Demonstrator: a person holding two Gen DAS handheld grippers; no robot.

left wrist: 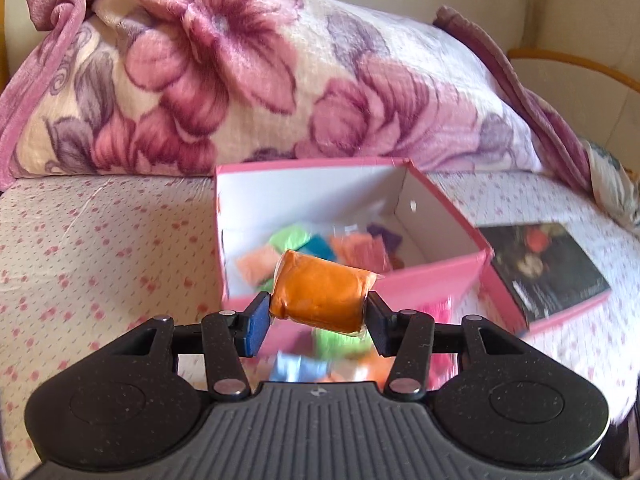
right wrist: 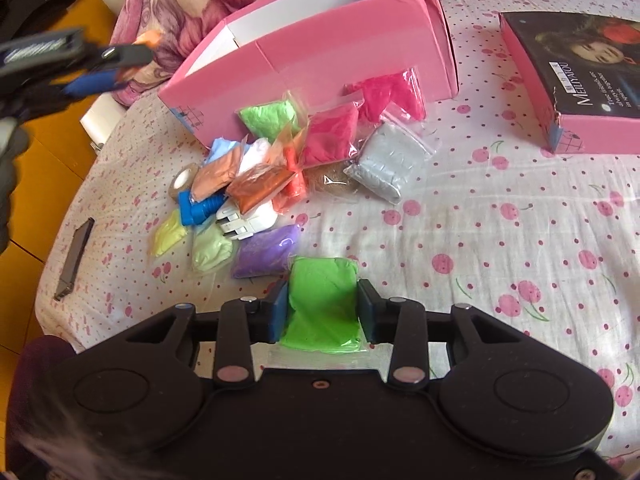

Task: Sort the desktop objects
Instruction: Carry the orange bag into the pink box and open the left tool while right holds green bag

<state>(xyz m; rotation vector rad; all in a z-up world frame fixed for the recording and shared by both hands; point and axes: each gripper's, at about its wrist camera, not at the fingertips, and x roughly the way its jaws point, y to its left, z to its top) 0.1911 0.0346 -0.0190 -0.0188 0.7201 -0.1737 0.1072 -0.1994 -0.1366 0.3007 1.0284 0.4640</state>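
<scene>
Clay packet (left wrist: 320,290), orange and wrapped in clear film, sits clamped crosswise between the left tongs (left wrist: 318,320) in the left wrist view. It hangs just above the near wall of the open pink box (left wrist: 440,276), which already holds several coloured packets. Behind the box lies a flowered blanket (left wrist: 240,72); beside the box, to its right, rests the box lid (left wrist: 548,268). To finish this drop cleanly, I judge the tongs should carry the packet past the near wall, over the box's middle, before parting.

In the right wrist view, the right tongs (right wrist: 322,312) are clamped on a bright green packet (right wrist: 322,304), on or just over the cherry-print bed sheet (right wrist: 500,260), well in front of the box. A loose pile of packets (right wrist: 280,168) lies against the box's outer wall. The right tongs should lift clear before heading boxward.
</scene>
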